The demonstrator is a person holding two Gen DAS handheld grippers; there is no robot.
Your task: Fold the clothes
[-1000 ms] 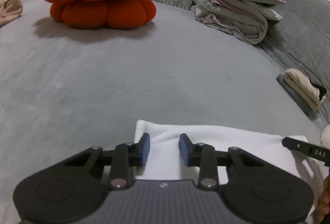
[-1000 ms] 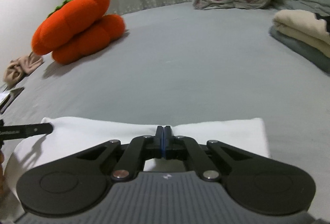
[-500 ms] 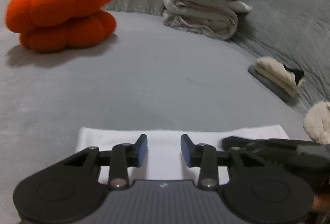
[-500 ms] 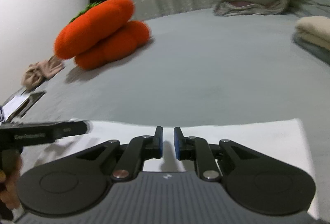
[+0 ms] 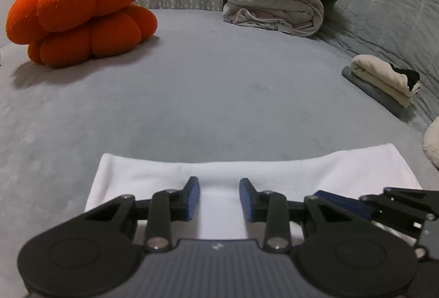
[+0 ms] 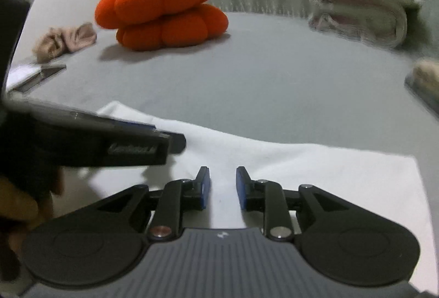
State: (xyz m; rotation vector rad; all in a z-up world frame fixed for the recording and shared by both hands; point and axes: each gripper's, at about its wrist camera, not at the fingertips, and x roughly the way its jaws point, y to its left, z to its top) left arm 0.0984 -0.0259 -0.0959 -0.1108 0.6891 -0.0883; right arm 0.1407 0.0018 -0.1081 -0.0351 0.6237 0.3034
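A white garment point(image 5: 274, 169) lies folded into a flat strip on the grey bed point(image 5: 219, 95). My left gripper point(image 5: 219, 188) hovers over the strip's left half, open, with only flat cloth showing beyond the gap between its blue pads. The right gripper point(image 5: 323, 195) reaches in from the lower right, close beside it. In the right wrist view, the right gripper point(image 6: 222, 180) is over the white garment point(image 6: 315, 169). Its jaws are opening and nothing is pinched between them. The left gripper point(image 6: 175, 141) crosses that view from the left, held by a hand point(image 6: 19, 204).
An orange pumpkin cushion point(image 5: 82, 10) sits at the back left. A rolled quilt with a pink pillow point(image 5: 277, 2) is at the back. Folded clothes point(image 5: 384, 78) are stacked on the right, and a fluffy white thing point(image 5: 432, 144) pokes in at the right edge. A beige cloth point(image 6: 65, 40) lies far left.
The right gripper's jaws went from shut to apart. Both grippers slid sideways over the white garment and now sit much closer together.
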